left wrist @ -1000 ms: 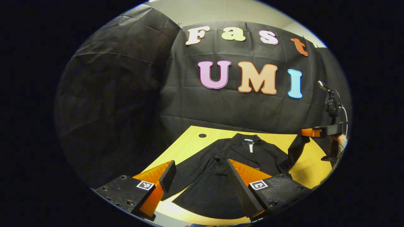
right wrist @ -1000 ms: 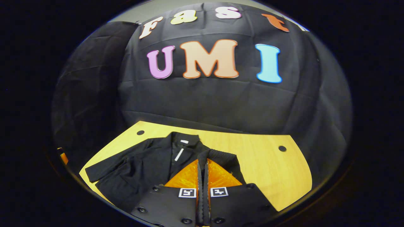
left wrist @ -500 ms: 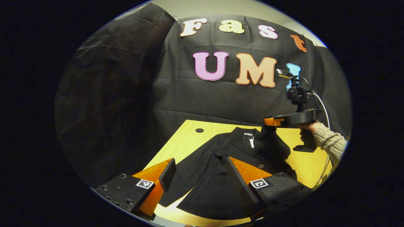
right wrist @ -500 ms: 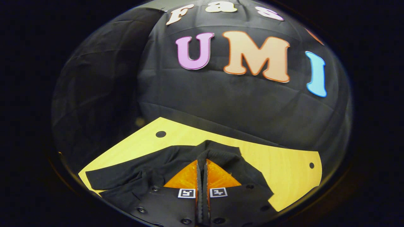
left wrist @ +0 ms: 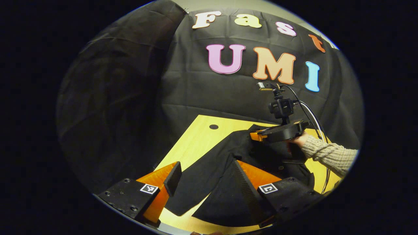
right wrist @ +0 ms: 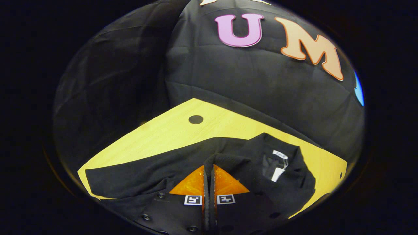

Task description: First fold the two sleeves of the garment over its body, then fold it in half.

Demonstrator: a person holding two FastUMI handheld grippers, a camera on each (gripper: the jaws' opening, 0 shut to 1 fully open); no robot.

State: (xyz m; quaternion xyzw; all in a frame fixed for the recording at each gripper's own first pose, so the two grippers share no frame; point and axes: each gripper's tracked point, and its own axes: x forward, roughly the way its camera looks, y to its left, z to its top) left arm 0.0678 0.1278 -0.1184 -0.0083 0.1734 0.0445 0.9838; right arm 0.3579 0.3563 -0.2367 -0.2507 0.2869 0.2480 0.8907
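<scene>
- A black garment (left wrist: 225,169) is lying spread on a yellow wooden desk (left wrist: 192,143), in front of a black cloth wall.
- In the left gripper view, the left claw (left wrist: 204,176) is hovering low over the near part of the garment, its two fingers standing wide apart and gripping nothing; one finger is sitting over the near left sleeve (left wrist: 192,186), the other over the body.
- Farther off in that view, the right claw (left wrist: 256,135) is being held over the far right part of the garment by a hand (left wrist: 297,140) in a knitted sleeve (left wrist: 329,156) (cables are trailing from the device down toward the desk).
- In the right gripper view, the right claw (right wrist: 209,174) is clenched, both fingers pressing together on a fold of black cloth (right wrist: 225,160), which appears to be a sleeve end, lifted over the garment's body.
- Just to the right of that pinched cloth, the collar (right wrist: 281,156) with its white tag (right wrist: 277,174) is lying open.
- The other sleeve is stretching away to the left across the desk.
- A round dark hole (right wrist: 196,119) is showing in the desk's far part.
</scene>
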